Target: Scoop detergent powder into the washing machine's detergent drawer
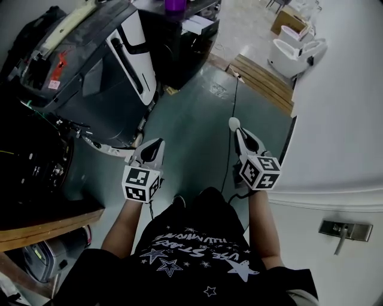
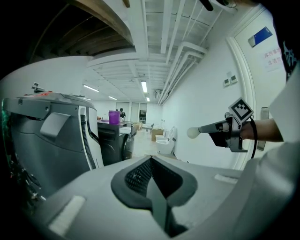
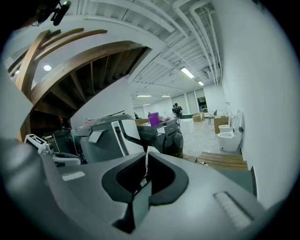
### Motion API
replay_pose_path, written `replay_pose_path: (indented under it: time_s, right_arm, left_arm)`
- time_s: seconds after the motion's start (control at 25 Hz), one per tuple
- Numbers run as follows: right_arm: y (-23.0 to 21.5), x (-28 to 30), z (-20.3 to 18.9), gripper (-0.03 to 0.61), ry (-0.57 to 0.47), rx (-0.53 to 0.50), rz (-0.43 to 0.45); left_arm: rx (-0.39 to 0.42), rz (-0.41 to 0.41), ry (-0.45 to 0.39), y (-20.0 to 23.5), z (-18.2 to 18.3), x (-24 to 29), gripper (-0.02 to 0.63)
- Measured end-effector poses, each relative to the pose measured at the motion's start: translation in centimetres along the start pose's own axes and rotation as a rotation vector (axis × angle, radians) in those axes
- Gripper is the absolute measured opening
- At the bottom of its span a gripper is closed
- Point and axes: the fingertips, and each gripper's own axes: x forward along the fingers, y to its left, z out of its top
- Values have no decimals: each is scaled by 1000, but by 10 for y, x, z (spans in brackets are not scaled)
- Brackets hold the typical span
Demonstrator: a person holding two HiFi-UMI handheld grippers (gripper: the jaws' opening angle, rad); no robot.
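1. Far left, a large grey machine [image 1: 102,72] blocks the way. Behind it, a dark washing machine [image 1: 179,45] carries a purple cup [image 1: 175,5].
2. The left hand-held gripper [image 1: 157,143] points forward, jaws closed together on nothing.
3. The right hand-held gripper [image 1: 240,136] points forward, clamped on a white scoop [image 1: 234,124], well apart from the washing machine.
4. Far right stand white toilets [image 1: 293,51].

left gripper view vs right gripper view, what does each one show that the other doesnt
Only the left gripper view: the right gripper seen side-on, the white round-headed spoon poking from it, a blue wall sign, and the left gripper with jaws together, empty. Only the right gripper view: the spoon's thin handle pinched between the right gripper's jaws. Both: the purple cup on the dark washing machine, the grey machine with a white panel, the white toilet.
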Motion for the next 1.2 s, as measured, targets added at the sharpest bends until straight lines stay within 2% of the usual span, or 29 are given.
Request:
replay_pose_path:
  time_s: [0.2,0.44,0.6,0.84,0.96,1.2]
  right_arm:
    - [-23,27,14,37,-13,17,-6]
    - [-61,99,33,37,-7,38,53]
    - [-98,161,66,37,-8,44,106]
    - [-155,244,130,37,-20,33,199]
    - [-179,277,155,37,-21,13,237]
    - [-205,324,176,37,2,-13,296]
  left_arm:
    - [-7,1,17,9,4,28,0]
    - [-12,60,35,33,19,86,0]
    - [-36,120,30,54,48,143,0]
    - [-20,190,-14,70,107,230,0]
    - [-37,233,-40,78,129,265,0]
    - [-70,299,-40,87,149,309,0]
